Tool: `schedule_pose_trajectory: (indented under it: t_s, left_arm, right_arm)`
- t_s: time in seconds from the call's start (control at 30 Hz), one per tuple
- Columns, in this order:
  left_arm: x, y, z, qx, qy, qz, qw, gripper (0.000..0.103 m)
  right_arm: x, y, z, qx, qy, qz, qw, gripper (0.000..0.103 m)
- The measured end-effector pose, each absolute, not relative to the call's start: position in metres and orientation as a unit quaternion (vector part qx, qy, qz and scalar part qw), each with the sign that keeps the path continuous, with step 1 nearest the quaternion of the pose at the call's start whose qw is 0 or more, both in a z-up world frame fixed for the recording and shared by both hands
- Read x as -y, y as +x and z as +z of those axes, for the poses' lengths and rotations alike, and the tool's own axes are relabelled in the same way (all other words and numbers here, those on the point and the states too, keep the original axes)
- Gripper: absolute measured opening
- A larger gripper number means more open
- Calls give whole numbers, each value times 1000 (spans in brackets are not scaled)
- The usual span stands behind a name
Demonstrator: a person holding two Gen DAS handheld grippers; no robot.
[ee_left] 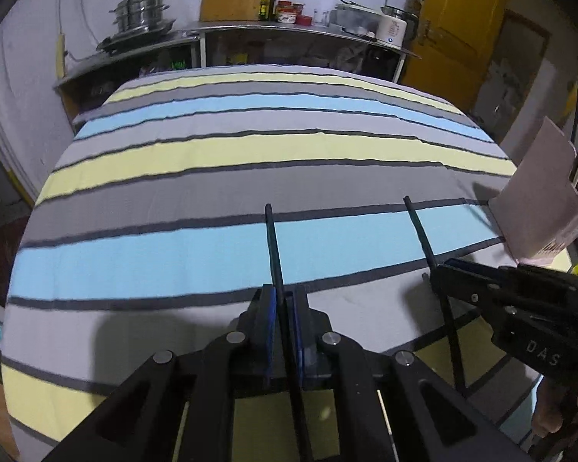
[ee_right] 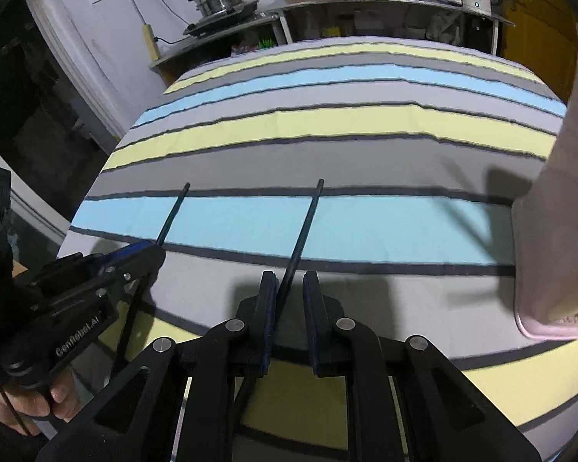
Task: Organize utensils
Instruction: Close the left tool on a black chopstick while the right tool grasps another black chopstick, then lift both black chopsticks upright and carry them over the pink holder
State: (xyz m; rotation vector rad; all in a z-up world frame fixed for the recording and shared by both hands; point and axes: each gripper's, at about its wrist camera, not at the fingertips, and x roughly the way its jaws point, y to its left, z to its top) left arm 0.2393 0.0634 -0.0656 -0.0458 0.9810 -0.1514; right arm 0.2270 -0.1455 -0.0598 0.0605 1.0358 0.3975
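Note:
Each gripper holds one thin black stick-like utensil above a striped cloth. In the left wrist view my left gripper (ee_left: 284, 298) is shut on a black utensil (ee_left: 271, 242) that points forward. My right gripper (ee_left: 439, 269) stands to its right and holds a second black utensil (ee_left: 418, 227). In the right wrist view my right gripper (ee_right: 291, 285) has its utensil (ee_right: 304, 227) lying against the left pad, with a gap to the right pad. My left gripper (ee_right: 150, 248) and its utensil (ee_right: 173, 211) show at the left. A pink box (ee_right: 558, 231) stands at the right.
The striped cloth (ee_left: 212, 154) covers the whole table. The pink box (ee_left: 539, 192) stands at the table's right edge. Behind the table is a metal counter (ee_left: 289, 29) with steel pots (ee_left: 142, 9), jars and a white kettle (ee_left: 393, 29). A yellow door (ee_left: 462, 19) is at the back right.

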Motion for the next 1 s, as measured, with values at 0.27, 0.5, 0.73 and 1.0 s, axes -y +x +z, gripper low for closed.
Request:
schedule_pose_trajectory:
  t_s: [0.27, 0.5, 0.73, 1.0]
  left_arm:
    - [-61, 241, -66, -464, -2, -66, 884, 6]
    - [-65, 240, -58, -461, -21, -70, 885, 4]
    - [-74, 221, -15, -421, -51, -87, 901, 4]
    - [-73, 195, 35, -381, -67, -114, 915, 4]
  right_arm:
    - [135, 231, -58, -489, -9, 172, 855, 9]
    - [140, 228, -46, -483, 18, 197, 853, 7]
    - [151, 211, -9, -446, 39, 219, 867, 6]
    - [171, 187, 37, -399, 59, 236, 884, 5]
